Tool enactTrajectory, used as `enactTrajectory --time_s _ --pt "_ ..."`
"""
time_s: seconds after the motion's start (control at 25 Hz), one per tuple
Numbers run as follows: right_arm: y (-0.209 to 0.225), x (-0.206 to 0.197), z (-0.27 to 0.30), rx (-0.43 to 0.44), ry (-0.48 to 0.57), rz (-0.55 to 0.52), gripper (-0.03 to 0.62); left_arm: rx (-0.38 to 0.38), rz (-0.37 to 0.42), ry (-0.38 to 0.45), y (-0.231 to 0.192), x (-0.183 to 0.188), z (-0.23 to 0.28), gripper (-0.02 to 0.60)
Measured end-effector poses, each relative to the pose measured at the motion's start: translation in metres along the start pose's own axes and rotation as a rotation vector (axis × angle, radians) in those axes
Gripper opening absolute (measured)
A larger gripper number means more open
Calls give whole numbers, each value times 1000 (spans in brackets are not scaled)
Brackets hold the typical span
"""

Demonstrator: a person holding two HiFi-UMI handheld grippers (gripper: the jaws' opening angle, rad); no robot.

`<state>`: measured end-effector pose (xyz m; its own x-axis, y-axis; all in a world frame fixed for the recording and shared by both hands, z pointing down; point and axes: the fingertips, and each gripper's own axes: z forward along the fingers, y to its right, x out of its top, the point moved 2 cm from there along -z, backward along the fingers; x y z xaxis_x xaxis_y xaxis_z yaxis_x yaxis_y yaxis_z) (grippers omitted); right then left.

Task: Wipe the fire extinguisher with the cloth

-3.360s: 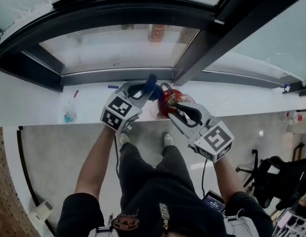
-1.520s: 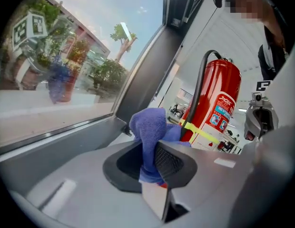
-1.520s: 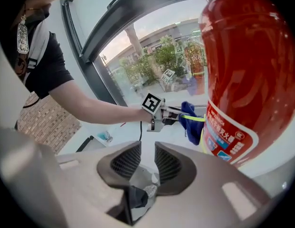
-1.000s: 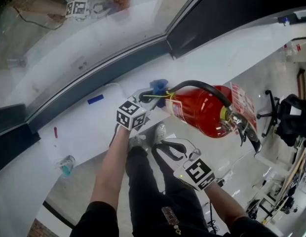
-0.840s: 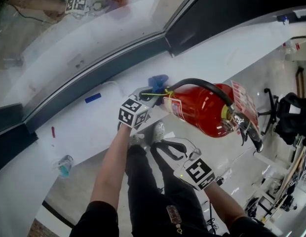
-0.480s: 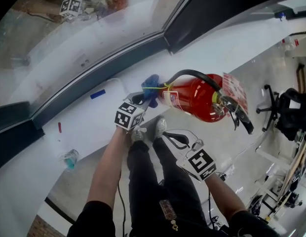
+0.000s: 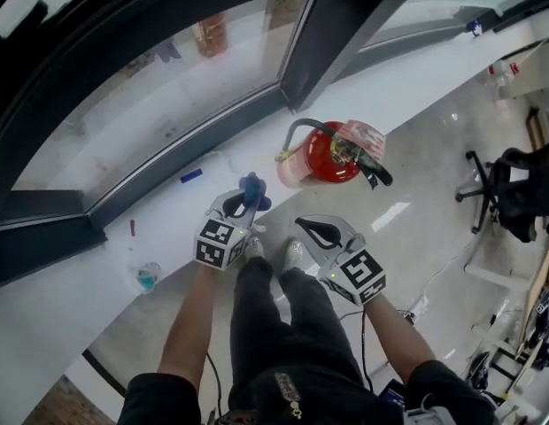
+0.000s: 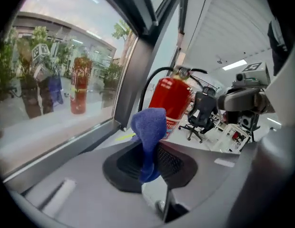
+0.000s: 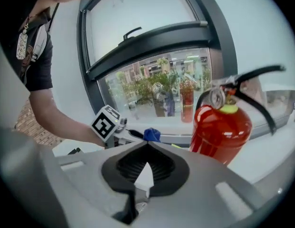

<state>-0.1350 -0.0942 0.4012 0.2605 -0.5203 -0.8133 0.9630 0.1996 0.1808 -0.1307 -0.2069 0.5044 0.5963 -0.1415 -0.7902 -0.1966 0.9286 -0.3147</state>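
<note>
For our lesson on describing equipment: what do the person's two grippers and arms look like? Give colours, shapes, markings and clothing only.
Both the left gripper and the right gripper have light grey bodies, black ribbed jaws and a white cube printed with black square markers. The person wears black short sleeves; the forearms are bare.

A wide curved window (image 7: pixel 168 87) in a dark frame (image 7: pixel 332 25) runs along the far side and lets in daylight, with trees (image 8: pixel 9 65) showing outside. Under it a broad white ledge (image 7: pixel 88 282) has a blue marker (image 7: pixel 191 175), a red pen (image 7: pixel 131 228) and a small clear cup (image 7: pixel 147 277) towards the left. To the right, the pale floor (image 7: pixel 434 175) is glossy, and a black office chair (image 7: pixel 509 189) stands on it.
</note>
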Motion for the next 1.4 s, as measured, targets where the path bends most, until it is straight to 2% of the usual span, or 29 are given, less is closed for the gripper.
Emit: enactTrajectory --time_s 0.16,0.32,0.48,0.64,0.84,0.96,1.04,1.24,1.4 --pt "9 29 -34 -47 85 -11 2 45 43 61 36 49 -39 58" --pt "9 54 -79 -67 168 -32 2 54 66 161 89 98 -71 60" --pt "5 71 -125 -57 256 -53 2 82 116 257 144 138 -101 63" --pt "-1 85 -167 -42 362 -66 2 126 156 311 192 161 -124 63" --pt "-20 104 -214 -30 463 -76 3 170 211 329 241 179 -156 63" --pt "-33 107 -225 -25 486 -62 3 193 258 329 256 184 -173 63" --pt "-47 110 -230 -34 494 -65 2 187 255 338 262 183 -184 63" --pt "-84 116 -239 -128 475 -81 3 178 268 346 272 174 -212 63" --pt "-120 110 -251 -168 469 -87 3 137 271 358 290 156 -236 63"
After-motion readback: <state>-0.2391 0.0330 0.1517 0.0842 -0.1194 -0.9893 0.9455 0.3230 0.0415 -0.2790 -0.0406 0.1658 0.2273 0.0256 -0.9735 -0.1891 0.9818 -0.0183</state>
